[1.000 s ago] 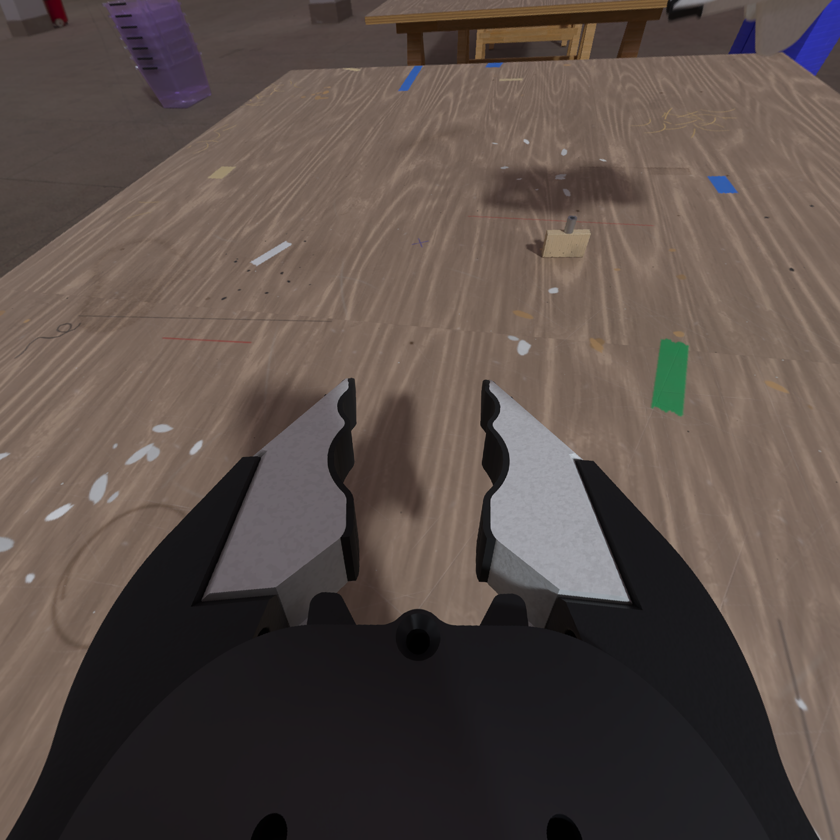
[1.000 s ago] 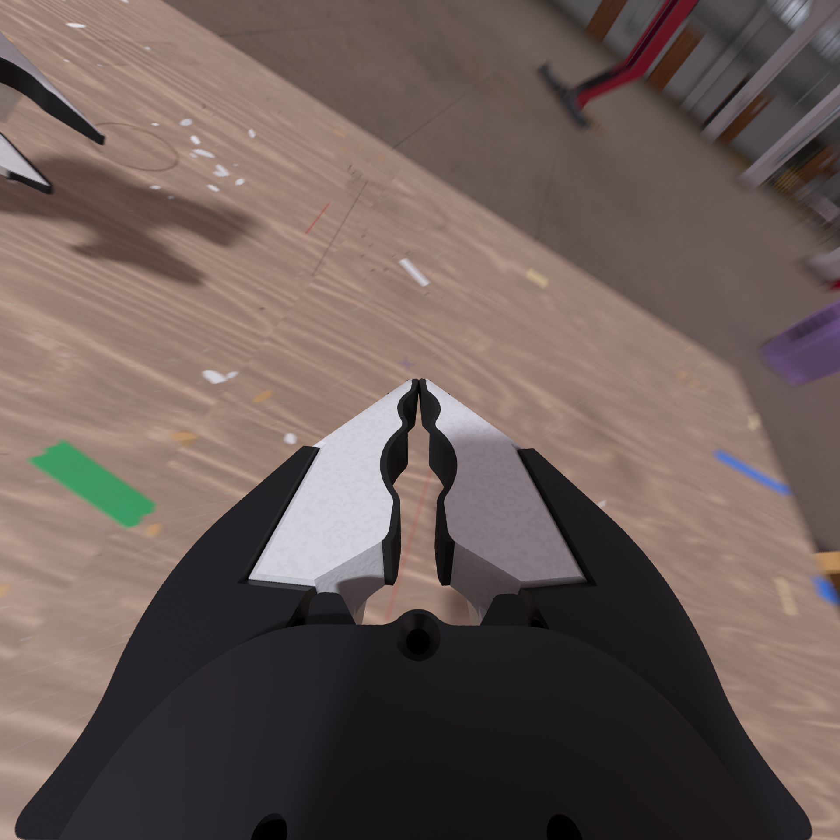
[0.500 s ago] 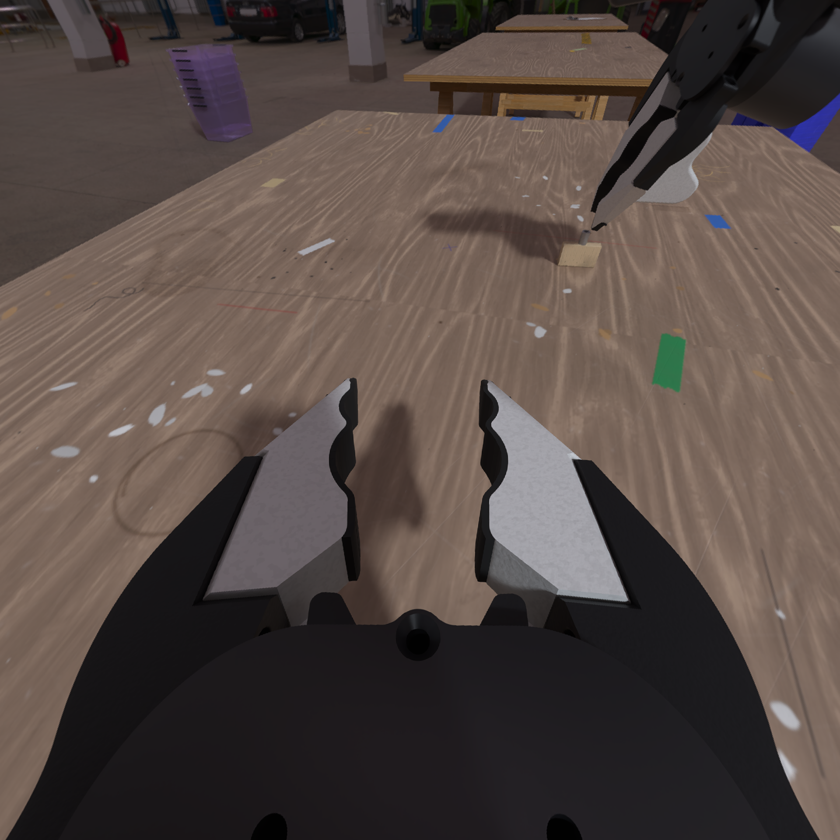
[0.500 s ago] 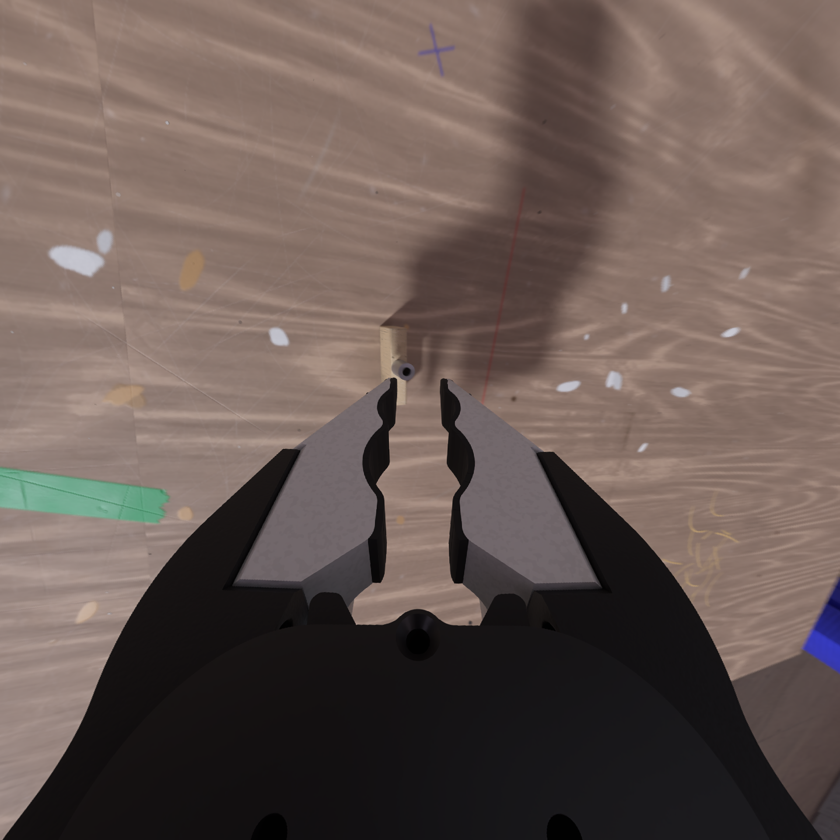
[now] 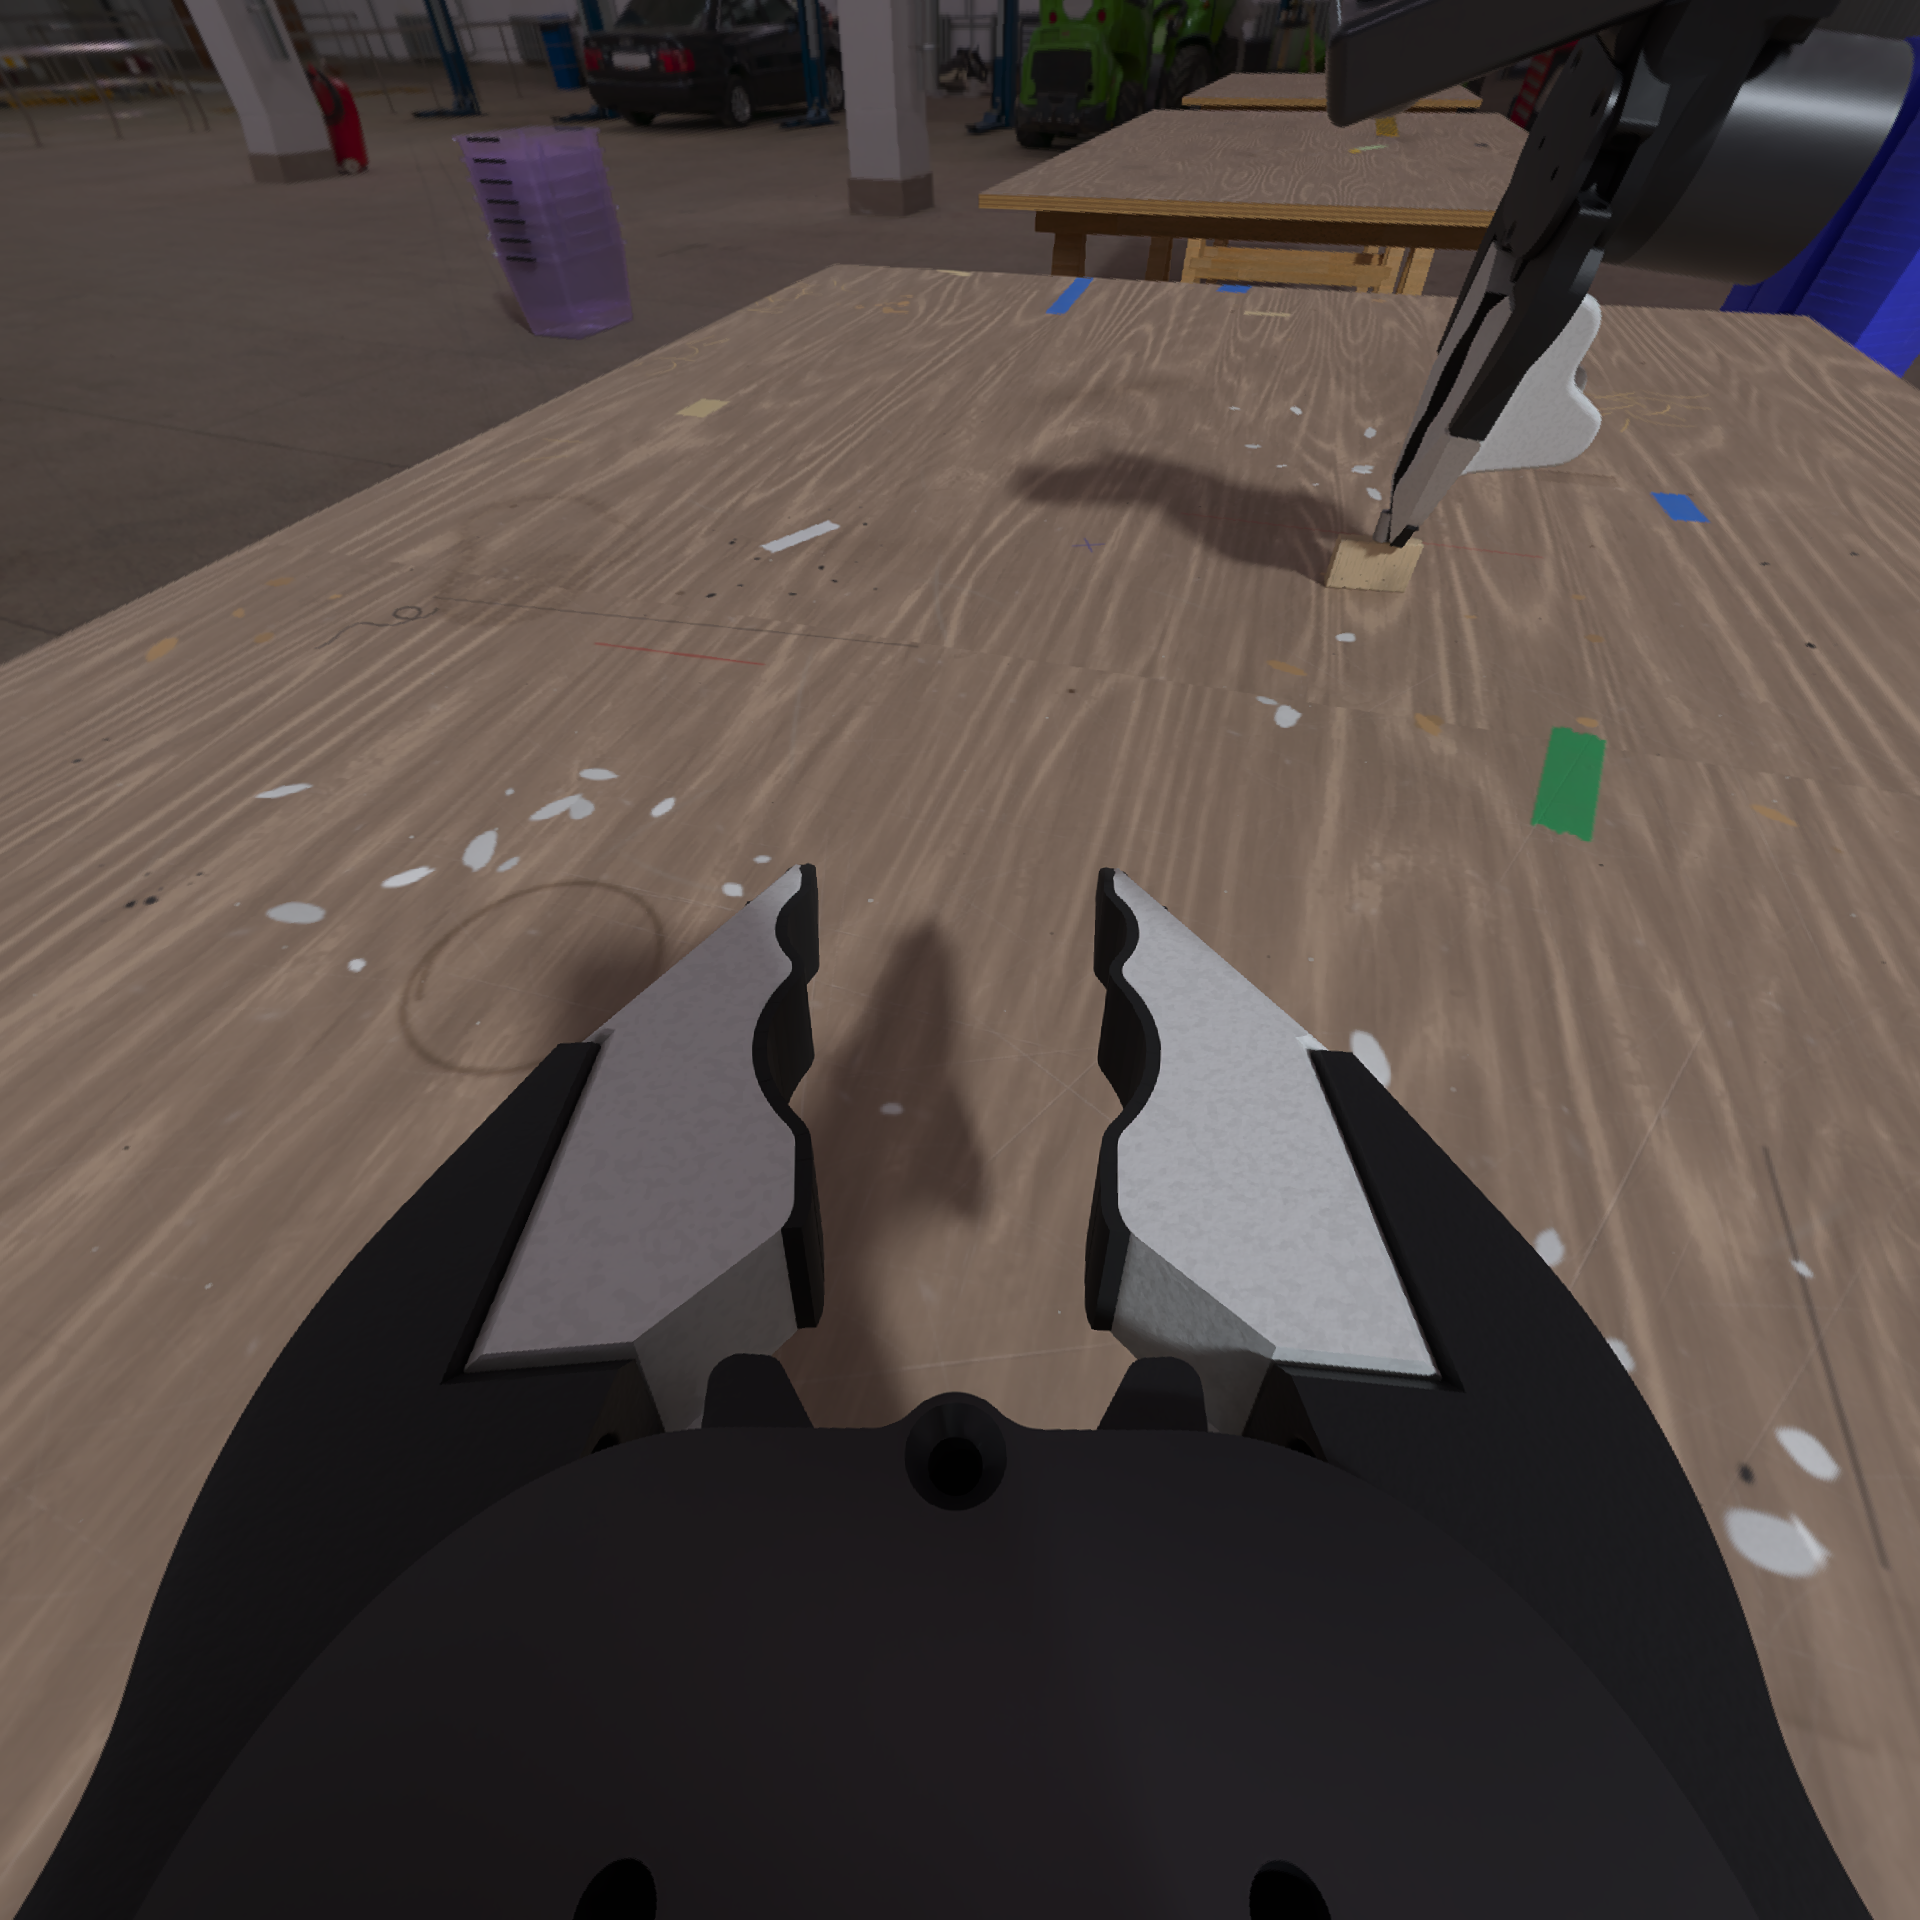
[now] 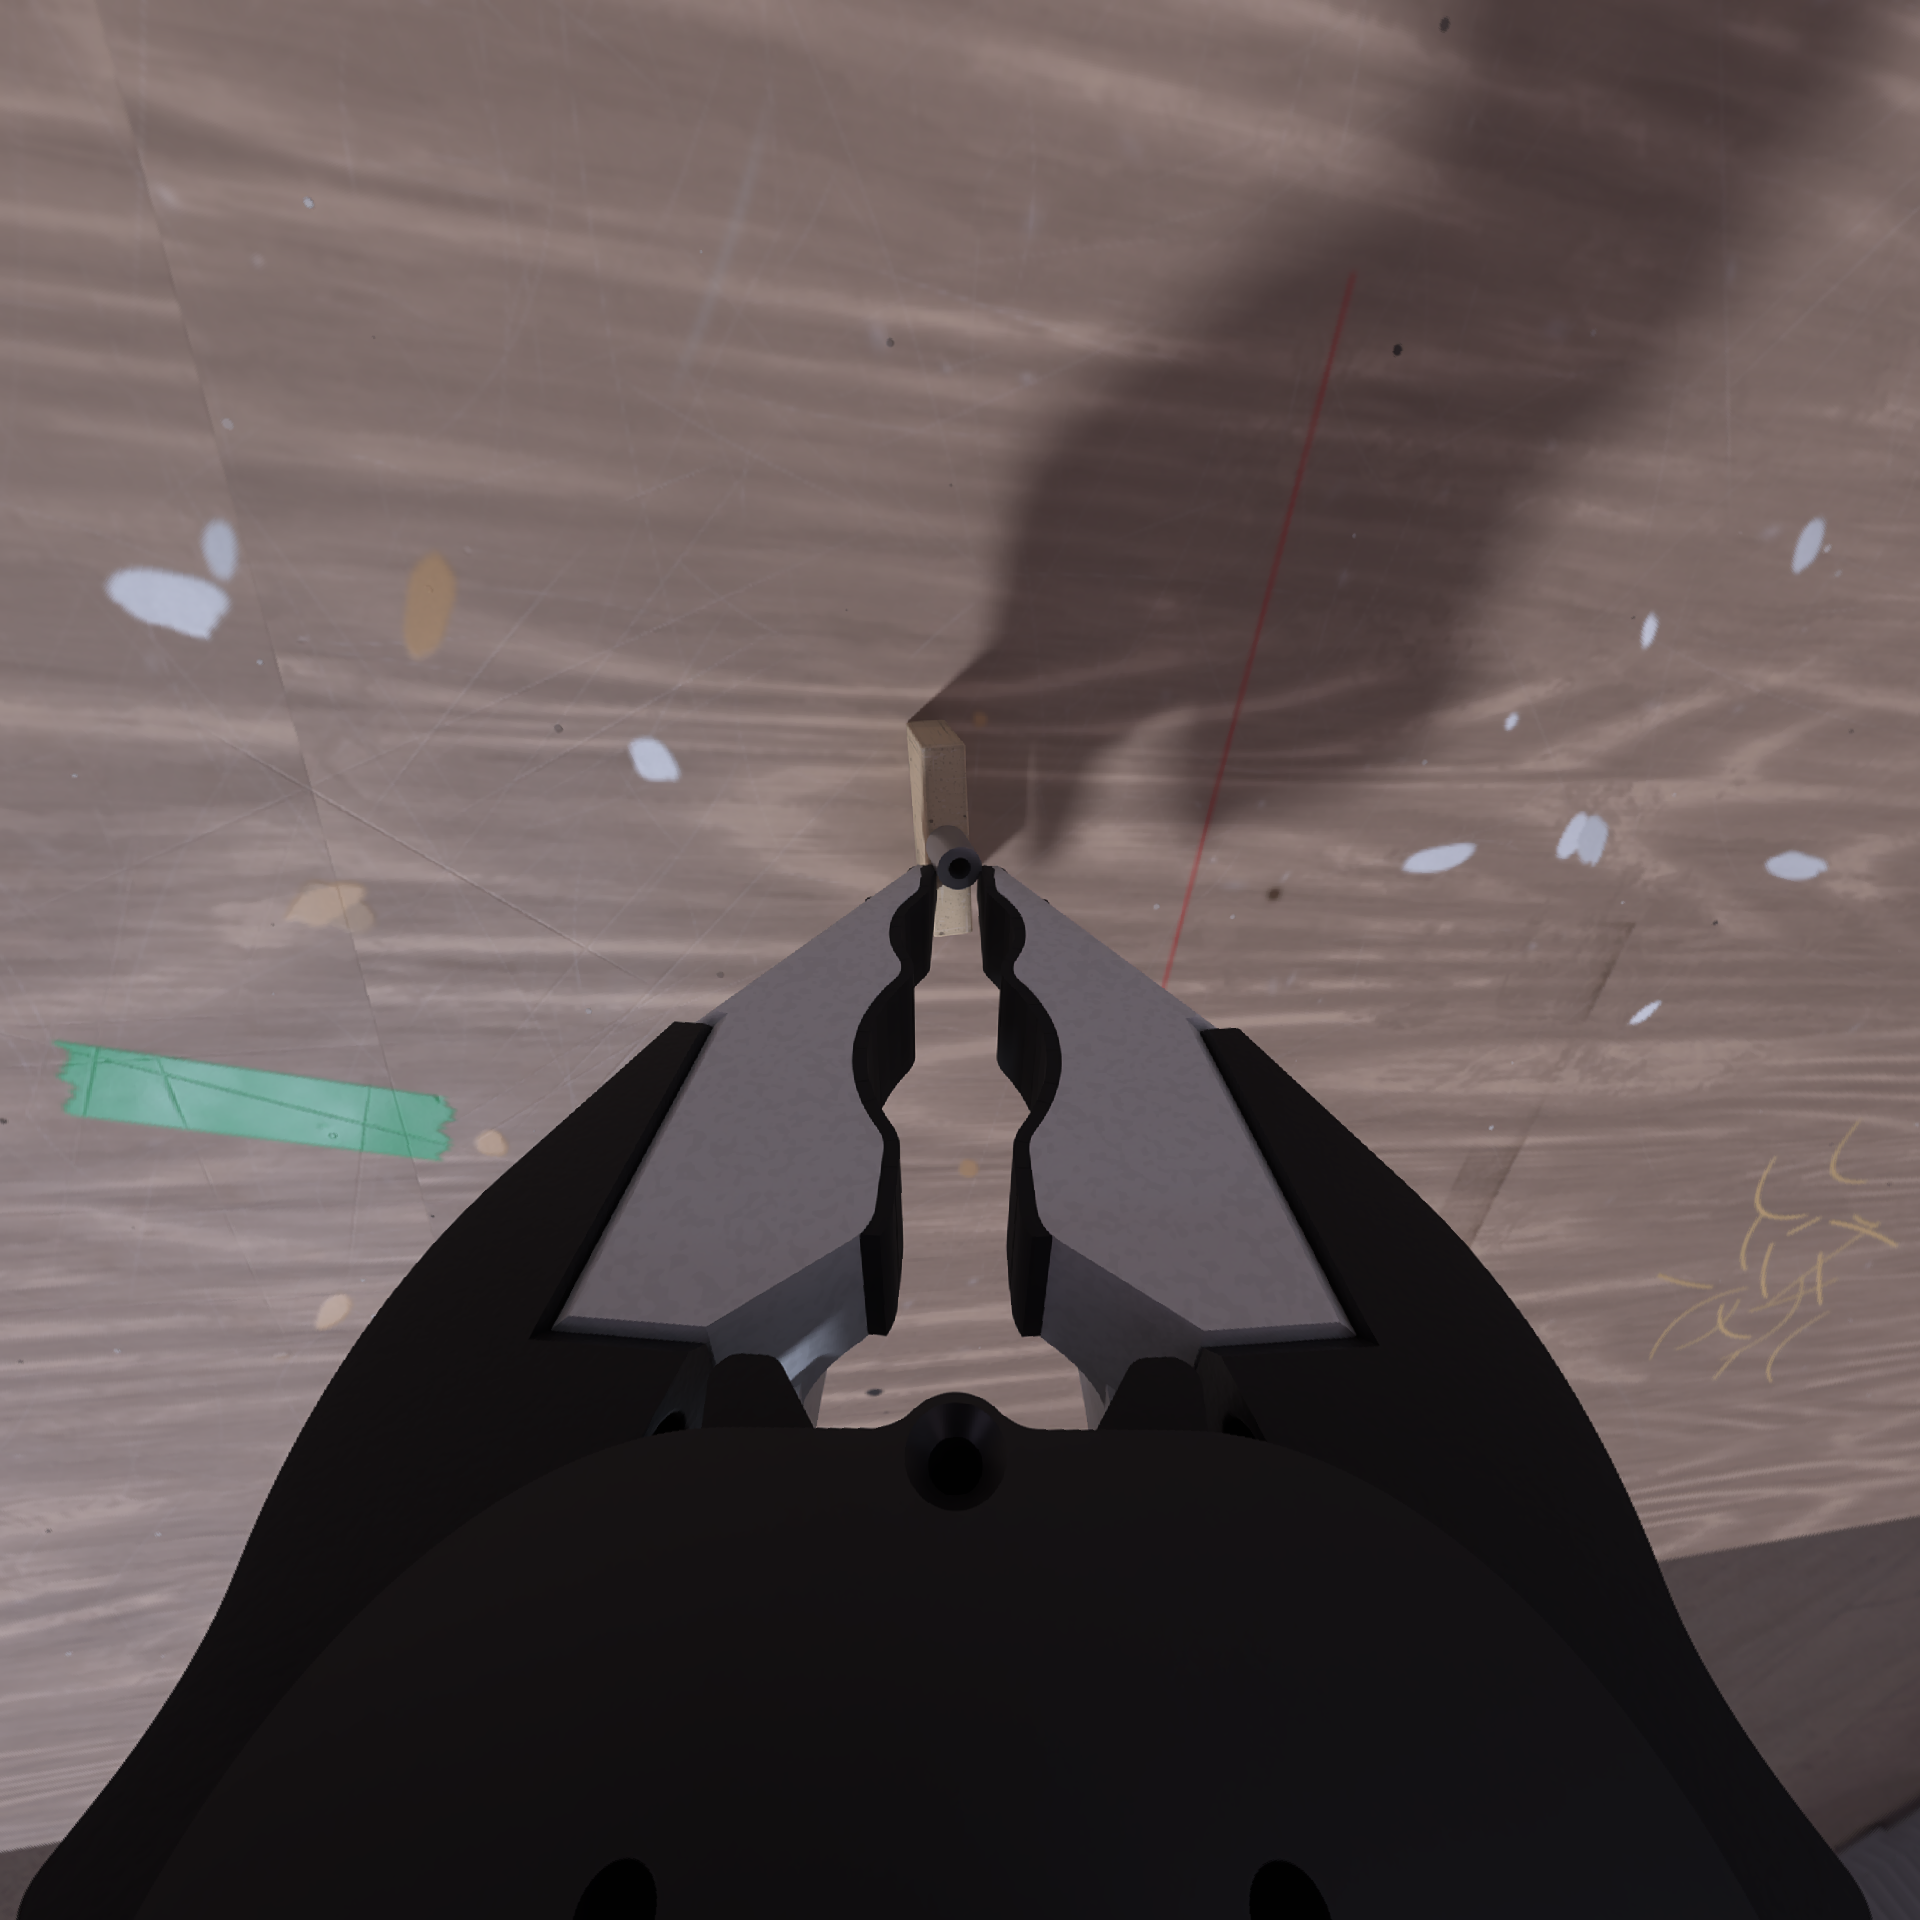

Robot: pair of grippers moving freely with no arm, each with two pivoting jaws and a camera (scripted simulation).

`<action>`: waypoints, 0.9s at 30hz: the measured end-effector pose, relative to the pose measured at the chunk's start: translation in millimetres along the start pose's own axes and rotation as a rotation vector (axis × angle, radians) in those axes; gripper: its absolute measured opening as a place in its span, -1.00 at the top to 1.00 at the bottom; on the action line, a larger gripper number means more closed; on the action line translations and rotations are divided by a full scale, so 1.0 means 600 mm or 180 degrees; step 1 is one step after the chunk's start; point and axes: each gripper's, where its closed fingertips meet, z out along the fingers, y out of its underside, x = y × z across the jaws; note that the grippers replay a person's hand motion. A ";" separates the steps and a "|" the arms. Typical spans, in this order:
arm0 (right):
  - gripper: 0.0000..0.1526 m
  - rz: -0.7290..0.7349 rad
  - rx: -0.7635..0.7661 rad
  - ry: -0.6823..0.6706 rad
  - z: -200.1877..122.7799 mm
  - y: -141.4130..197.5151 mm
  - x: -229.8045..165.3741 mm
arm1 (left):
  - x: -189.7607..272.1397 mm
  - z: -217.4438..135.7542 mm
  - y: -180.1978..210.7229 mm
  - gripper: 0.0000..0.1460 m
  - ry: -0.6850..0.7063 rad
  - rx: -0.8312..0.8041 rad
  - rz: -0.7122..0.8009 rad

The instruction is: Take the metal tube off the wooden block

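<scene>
A small pale wooden block stands on the wooden table at the far right of the left wrist view. The short metal tube stands upright in it, its open end facing the right wrist camera. My right gripper points straight down over the wooden block, and its tips are shut on the tube's top. It also shows in the left wrist view, where its tips hide the tube. My left gripper is open and empty, low over the near table, far from the block.
A strip of green tape lies on the table nearer than the block, to its right. A white object sits behind the right gripper. A purple bin stands on the floor past the left edge. Another table stands beyond.
My right gripper swung over the block to point down, came lower and narrowed its jaws onto the tube. My left gripper stayed open and its view tilted up a little.
</scene>
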 end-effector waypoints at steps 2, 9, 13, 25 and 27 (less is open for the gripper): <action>0.90 -0.0040 0.0023 -0.0046 0.000 0.000 0.000 | 0.001 -0.004 0.000 0.27 -0.0015 0.0015 0.0025; 0.91 -0.0196 0.0313 0.0147 -0.033 -0.008 0.000 | 0.001 -0.009 -0.002 0.27 -0.0045 0.0055 0.0017; 0.91 -0.0254 0.0764 0.0183 -0.099 -0.024 -0.017 | 0.005 -0.011 -0.005 0.27 -0.0030 0.0075 0.0046; 0.91 -0.1246 0.2792 -0.1870 -0.248 -0.172 -0.415 | 0.037 -0.038 -0.010 0.27 0.0077 0.0219 0.0128; 0.91 -0.1346 0.2289 -0.1360 -0.173 -0.177 -0.429 | 0.043 -0.048 -0.009 0.27 0.0106 0.0238 0.0141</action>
